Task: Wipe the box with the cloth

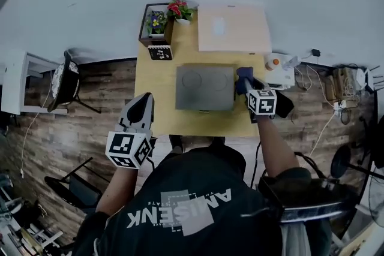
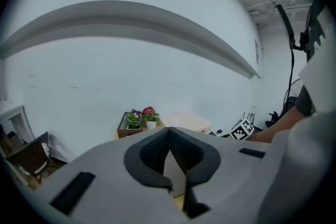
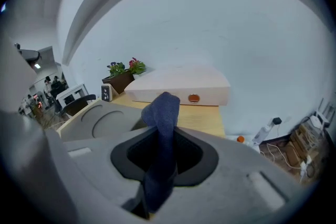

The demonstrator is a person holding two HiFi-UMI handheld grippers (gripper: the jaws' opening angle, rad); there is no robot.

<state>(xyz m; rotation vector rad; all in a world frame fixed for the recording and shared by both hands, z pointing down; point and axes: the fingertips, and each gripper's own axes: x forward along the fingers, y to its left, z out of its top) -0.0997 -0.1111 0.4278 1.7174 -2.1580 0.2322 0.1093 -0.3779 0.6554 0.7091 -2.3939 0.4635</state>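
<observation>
The grey box sits mid-way on the table, and wiping looks about to begin. The right gripper — clamped on the blue cloth — hangs at the box's right edge; next, press down and sweep left. The left gripper is closed on nothing.

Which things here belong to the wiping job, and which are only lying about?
Job:
blue cloth, held in the right gripper
grey box beside it

Lying about:
pale flat box
flower pots
small sign
left gripper, shut and empty
</observation>
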